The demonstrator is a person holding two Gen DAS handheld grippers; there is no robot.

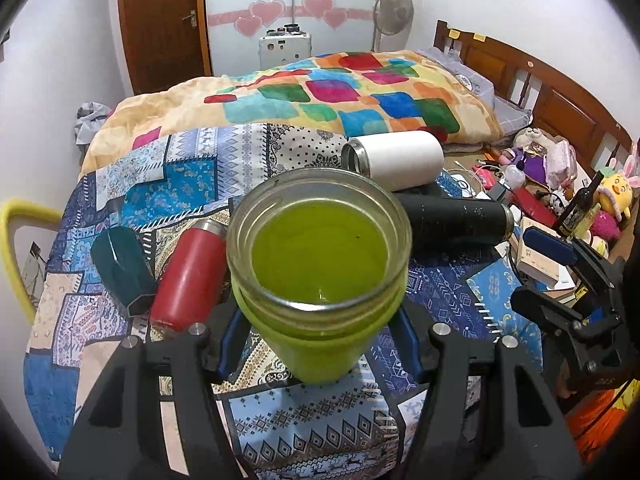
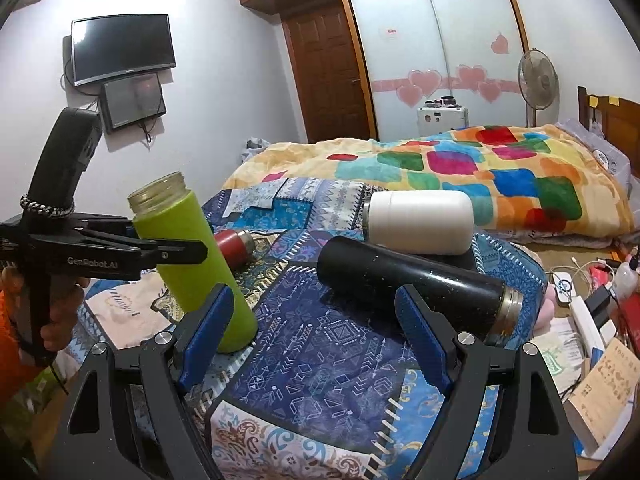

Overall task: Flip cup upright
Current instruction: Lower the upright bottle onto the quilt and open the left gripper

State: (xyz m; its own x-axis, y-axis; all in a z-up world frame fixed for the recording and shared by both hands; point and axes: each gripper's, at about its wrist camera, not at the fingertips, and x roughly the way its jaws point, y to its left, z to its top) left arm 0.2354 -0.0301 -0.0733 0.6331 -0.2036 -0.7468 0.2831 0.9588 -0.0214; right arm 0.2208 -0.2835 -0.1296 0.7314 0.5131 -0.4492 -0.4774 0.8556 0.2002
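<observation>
A lime-green cup (image 1: 320,280) with a clear glass threaded mouth stands nearly upright, leaning a little, its base on the patterned cloth (image 2: 320,344). My left gripper (image 1: 320,340) is shut on its body, mouth facing the camera. In the right wrist view the green cup (image 2: 196,260) shows at the left with the left gripper (image 2: 176,250) clamped round its middle. My right gripper (image 2: 316,340) is open and empty, above the cloth between the green cup and a black flask (image 2: 416,292).
Lying on the cloth: a red flask (image 1: 188,272), a dark teal cup (image 1: 120,268), a white cup (image 1: 396,158) and the black flask (image 1: 456,220). A colourful blanket (image 1: 320,92) lies behind. Clutter, toys and a bottle (image 1: 580,204) sit at the right.
</observation>
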